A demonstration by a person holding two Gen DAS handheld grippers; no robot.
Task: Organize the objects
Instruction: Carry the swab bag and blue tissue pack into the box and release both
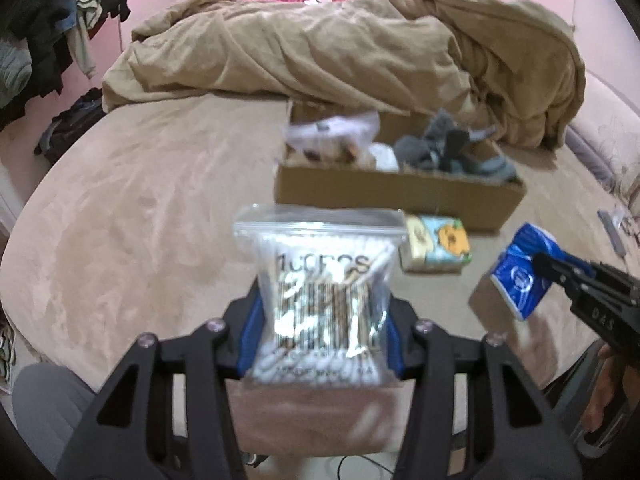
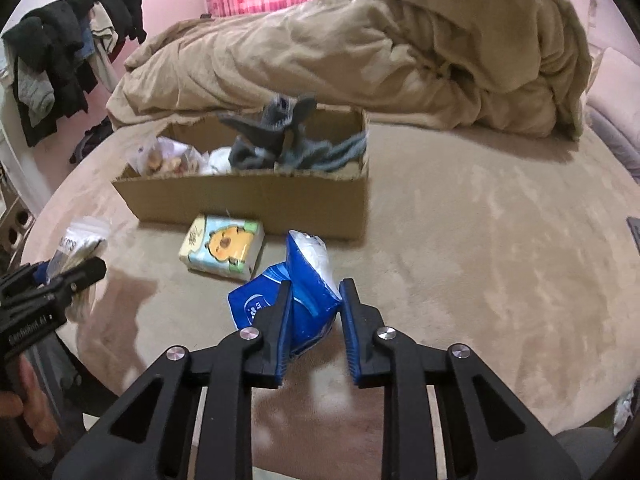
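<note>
My left gripper (image 1: 322, 320) is shut on a clear zip bag of cotton swabs (image 1: 324, 280) and holds it above the bed, short of the cardboard box (image 1: 400, 194). My right gripper (image 2: 314, 308) is shut on a blue tissue pack (image 2: 304, 296) and holds it above the bed in front of the box (image 2: 248, 200). The blue pack also shows in the left wrist view (image 1: 520, 276), at the right. The box holds grey socks (image 2: 280, 140), a white item and a clear bag of small things (image 2: 168, 156). A cartoon-print tissue pack (image 2: 222, 250) lies on the bed before the box.
A rumpled tan duvet (image 2: 380, 48) is heaped behind the box. Dark clothes (image 2: 60, 52) hang on a rack at the left. A small grey object (image 1: 612, 228) lies on the bed at the right. A dark bag (image 1: 68, 128) sits on the floor at the left.
</note>
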